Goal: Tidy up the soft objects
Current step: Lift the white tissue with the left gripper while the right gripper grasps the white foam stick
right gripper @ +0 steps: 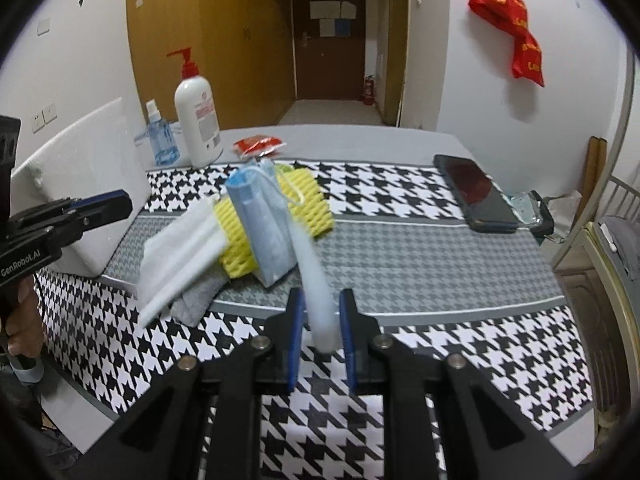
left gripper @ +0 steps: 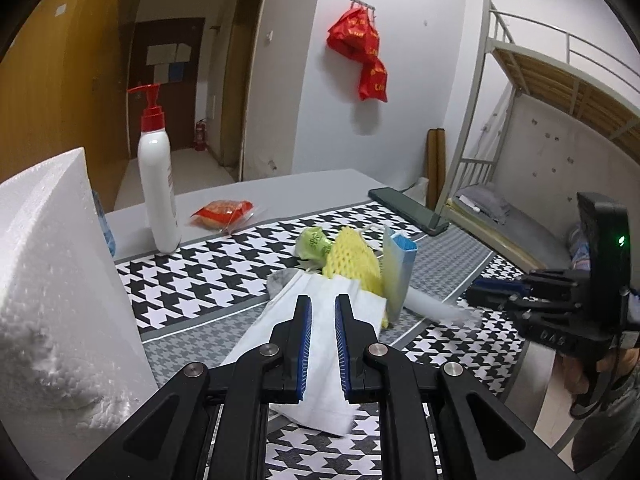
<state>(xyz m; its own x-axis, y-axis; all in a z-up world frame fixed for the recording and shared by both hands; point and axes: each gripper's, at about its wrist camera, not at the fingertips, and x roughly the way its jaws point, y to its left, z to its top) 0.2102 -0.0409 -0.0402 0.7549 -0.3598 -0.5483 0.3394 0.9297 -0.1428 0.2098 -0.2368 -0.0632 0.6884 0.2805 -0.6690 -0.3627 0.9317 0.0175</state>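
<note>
At far left, my left gripper (right gripper: 100,204): pressed together near the white foam block (left gripper: 60,280); I can't tell whether it pinches the white folded cloth (left gripper: 320,360) seen between its blue pads.
Pile at centre: cloth, grey rag (right gripper: 200,298), yellow foam fruit net (right gripper: 280,216) and blue tissue packet (right gripper: 260,228), overlapping on the houndstooth mat (right gripper: 440,352).
At right, my right gripper (right gripper: 322,326): pinching a pale soft strip (right gripper: 316,280).
Strip's long axis: runs from my right jaws up toward the packet, so the right hand is nearer.
</note>
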